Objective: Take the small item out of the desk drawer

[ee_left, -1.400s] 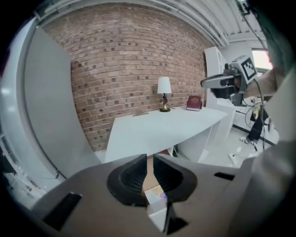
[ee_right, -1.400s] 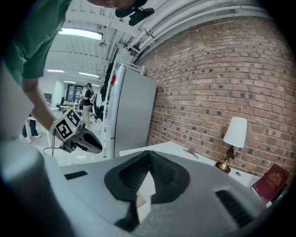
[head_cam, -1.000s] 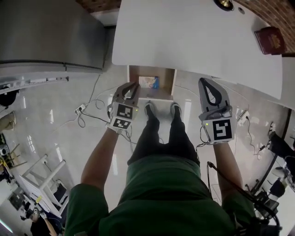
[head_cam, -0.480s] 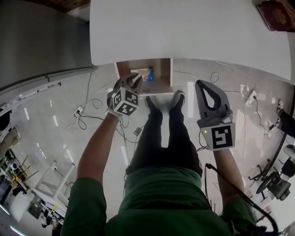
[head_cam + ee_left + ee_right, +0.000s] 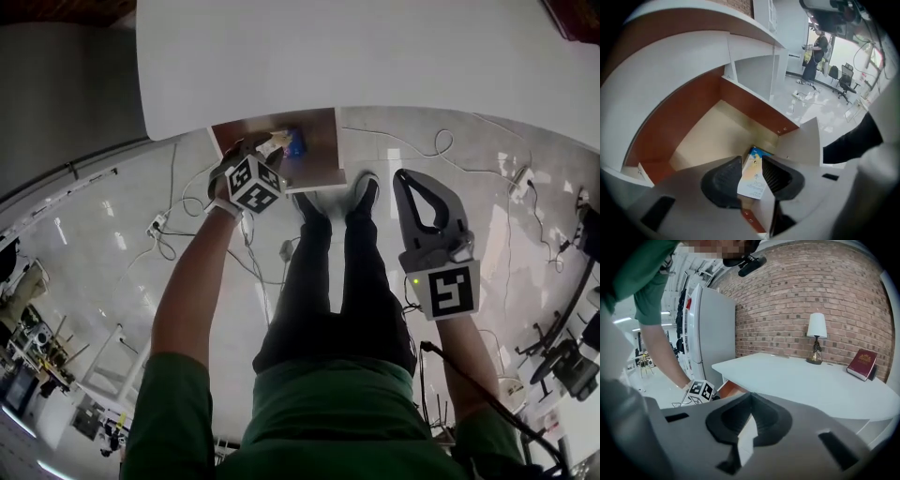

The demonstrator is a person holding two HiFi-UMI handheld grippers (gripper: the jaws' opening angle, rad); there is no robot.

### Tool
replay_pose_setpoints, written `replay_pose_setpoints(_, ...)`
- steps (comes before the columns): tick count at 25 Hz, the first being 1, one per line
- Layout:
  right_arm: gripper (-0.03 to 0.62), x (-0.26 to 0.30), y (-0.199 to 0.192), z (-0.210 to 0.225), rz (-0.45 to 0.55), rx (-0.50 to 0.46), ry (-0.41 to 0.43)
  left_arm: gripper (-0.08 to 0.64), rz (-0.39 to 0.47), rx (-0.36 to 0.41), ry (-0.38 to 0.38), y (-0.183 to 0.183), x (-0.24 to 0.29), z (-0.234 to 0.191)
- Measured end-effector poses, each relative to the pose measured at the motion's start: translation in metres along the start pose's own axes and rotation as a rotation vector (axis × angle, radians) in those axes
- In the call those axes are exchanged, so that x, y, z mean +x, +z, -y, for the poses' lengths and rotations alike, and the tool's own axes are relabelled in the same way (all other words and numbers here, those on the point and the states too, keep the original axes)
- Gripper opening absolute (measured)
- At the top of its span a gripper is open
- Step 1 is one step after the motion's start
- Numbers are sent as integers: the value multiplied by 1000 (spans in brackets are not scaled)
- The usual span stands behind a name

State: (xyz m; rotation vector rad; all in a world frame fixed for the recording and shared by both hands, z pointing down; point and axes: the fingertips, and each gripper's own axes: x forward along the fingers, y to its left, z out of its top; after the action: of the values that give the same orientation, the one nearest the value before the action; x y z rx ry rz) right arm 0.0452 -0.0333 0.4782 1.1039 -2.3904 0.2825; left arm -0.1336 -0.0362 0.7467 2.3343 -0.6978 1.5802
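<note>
Left claw [image 5: 752, 165] has entered the drawer [image 5: 705, 136] corner, opening around a packet [image 5: 753, 182], perhaps touching; right claw [image 5: 750, 398] closed.

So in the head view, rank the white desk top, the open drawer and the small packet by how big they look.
1. white desk top, largest by far
2. open drawer
3. small packet, smallest

A red brick wall [image 5: 797, 291] backs a tall white fridge [image 5: 710, 333] and lamp [image 5: 816, 331]; cables [image 5: 178, 220] trail across glossy pale floor [image 5: 103, 262].
</note>
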Motion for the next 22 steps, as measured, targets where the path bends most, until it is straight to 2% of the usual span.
replay_pose_setpoints(8,3,15,-35,-3,-26,-1,41,127,-117,86,-59,-26,53,1)
replay_pose_setpoints(14,3,16,-50,-9,-55,0,67,127,-208,223,-95,-40,82,-1)
replay_pose_setpoints(22,3,17,-68,-7,-77,63,83,137,-247,247,-172,-47,91,-1)
